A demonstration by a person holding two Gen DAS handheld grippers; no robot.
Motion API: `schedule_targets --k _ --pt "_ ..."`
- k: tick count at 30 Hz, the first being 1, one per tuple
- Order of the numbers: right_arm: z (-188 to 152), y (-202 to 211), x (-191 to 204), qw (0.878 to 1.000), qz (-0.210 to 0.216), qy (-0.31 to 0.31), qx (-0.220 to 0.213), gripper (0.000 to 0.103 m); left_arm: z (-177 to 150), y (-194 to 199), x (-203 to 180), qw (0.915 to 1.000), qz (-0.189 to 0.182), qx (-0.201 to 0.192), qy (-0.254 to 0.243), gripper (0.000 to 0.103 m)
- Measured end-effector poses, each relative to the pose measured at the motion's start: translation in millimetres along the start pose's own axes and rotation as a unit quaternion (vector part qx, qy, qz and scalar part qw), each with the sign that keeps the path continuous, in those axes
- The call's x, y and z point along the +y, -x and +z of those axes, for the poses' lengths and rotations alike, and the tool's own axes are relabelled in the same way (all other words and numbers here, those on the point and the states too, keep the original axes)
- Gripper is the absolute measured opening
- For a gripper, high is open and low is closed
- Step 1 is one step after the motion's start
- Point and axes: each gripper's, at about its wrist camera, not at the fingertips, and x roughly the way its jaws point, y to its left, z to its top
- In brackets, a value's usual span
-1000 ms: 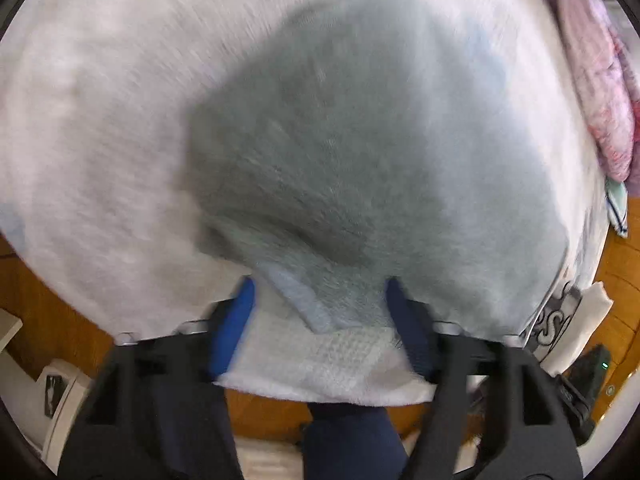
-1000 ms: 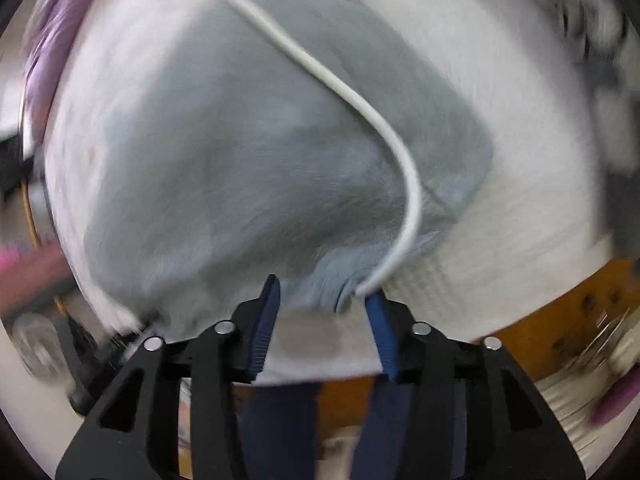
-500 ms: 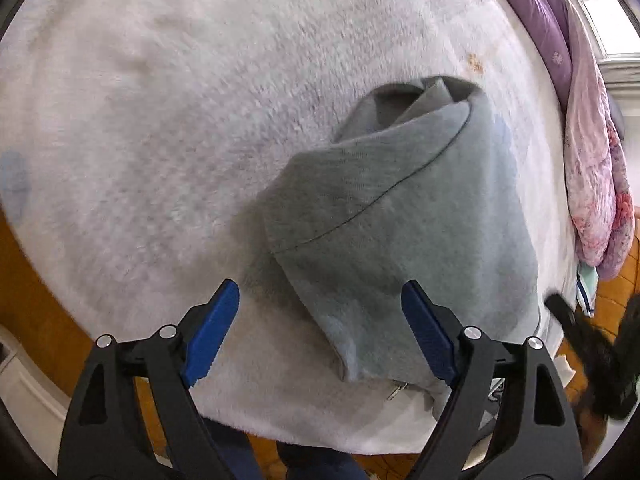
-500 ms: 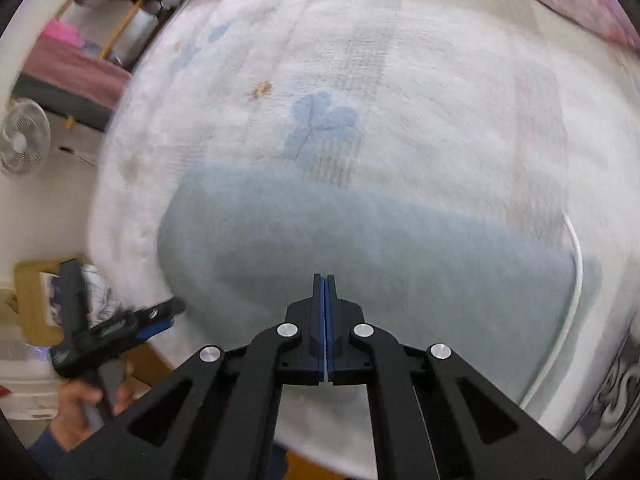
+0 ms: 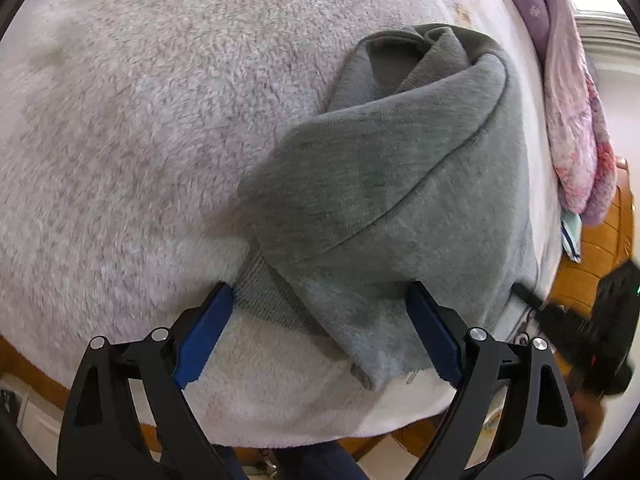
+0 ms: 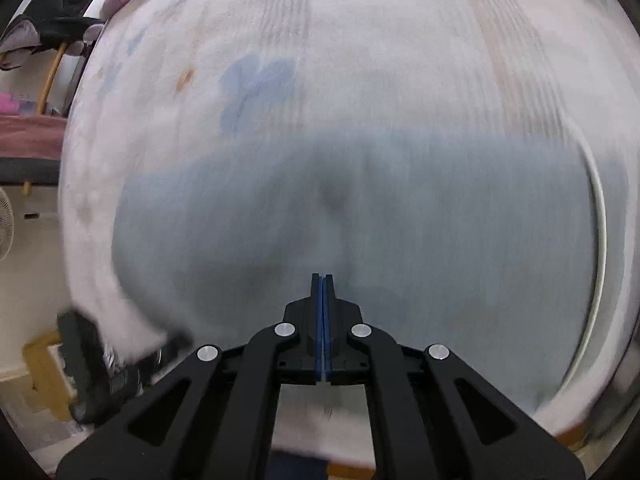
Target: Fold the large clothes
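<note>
A: How do the left tongs [image 5: 320, 320] stand?

B: Spread wide, blue fingers [image 5: 202, 340] apart, grasping nothing. Between them lies the near corner of the grey sweatshirt [image 5: 384, 184], and the left finger's tip sits right at its ribbed cuff [image 5: 268, 300].

A: And the right tongs [image 6: 322, 280]?

B: Clenched flat, pad against pad, with no cloth that I can see between them. They point over the same grey sweatshirt [image 6: 340, 220] (that view is badly smeared, so the folds are lost).

A: Where does the garment lie?

B: On a fluffy white blanket [image 5: 140, 128] covering the bed, near its front edge. It is folded into a thick bundle, one layer wrapped diagonally over the others, with an open fold at the far end. In the right view a white cord [image 6: 598, 240] curves along its right side.

A: Anything further out?

B: A pink and purple quilt [image 5: 572, 112] bunched at the blanket's far right edge, and a blue flower print [image 6: 256, 84] on the blanket beyond the sweatshirt.
</note>
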Motion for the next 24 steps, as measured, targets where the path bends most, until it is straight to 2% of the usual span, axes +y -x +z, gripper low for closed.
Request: schedule_targets --k 2,4,6,10,11,13,14,15,19,22,24 --pt "-21 -20 -6 1.0 -0.012 -0.003 0.009 0.0 -4 2 -2 1.0 -0.006 -0.001 0.002 0.086" --pt "-25 -35 -16 1.0 -0.013 -0.013 -0.005 0.0 -6 4 3 1.0 -0.006 -0.001 0.002 0.084" --pt "-23 -37 -18 0.999 -0.013 -0.029 -0.006 0.0 -12 16 15 0.9996 0.004 -0.004 -0.028 0.075" --pt "-24 -39 -12 1.0 -0.029 -0.005 -0.007 0.0 -15 19 19 0.998 0.018 -0.014 -0.058 0.063" --pt "-25 -39 -13 1.0 -0.026 -0.007 -0.007 0.0 -15 20 23 0.9982 0.016 -0.016 -0.056 0.056" --pt "-26 -38 -16 1.0 -0.02 -0.012 -0.008 0.0 -14 22 28 0.9972 0.028 -0.022 -0.066 0.036" --pt "-29 -36 -15 1.0 -0.02 -0.01 -0.011 0.0 -14 23 30 0.9968 0.028 -0.022 -0.072 0.022" --pt "-31 -31 -16 1.0 -0.022 -0.006 -0.016 0.0 -14 25 32 0.9969 0.021 -0.021 -0.073 0.016" --pt "-53 -12 13 0.997 -0.026 0.043 -0.06 0.008 -10 42 29 0.9963 0.006 -0.022 -0.082 0.01" --pt "-82 5 37 0.991 0.041 0.088 -0.088 0.011 -13 75 21 0.9955 -0.032 -0.036 -0.081 0.01" --pt "-108 17 60 0.98 0.066 0.148 -0.114 0.033 -17 92 10 0.9943 -0.049 -0.041 -0.086 0.01"
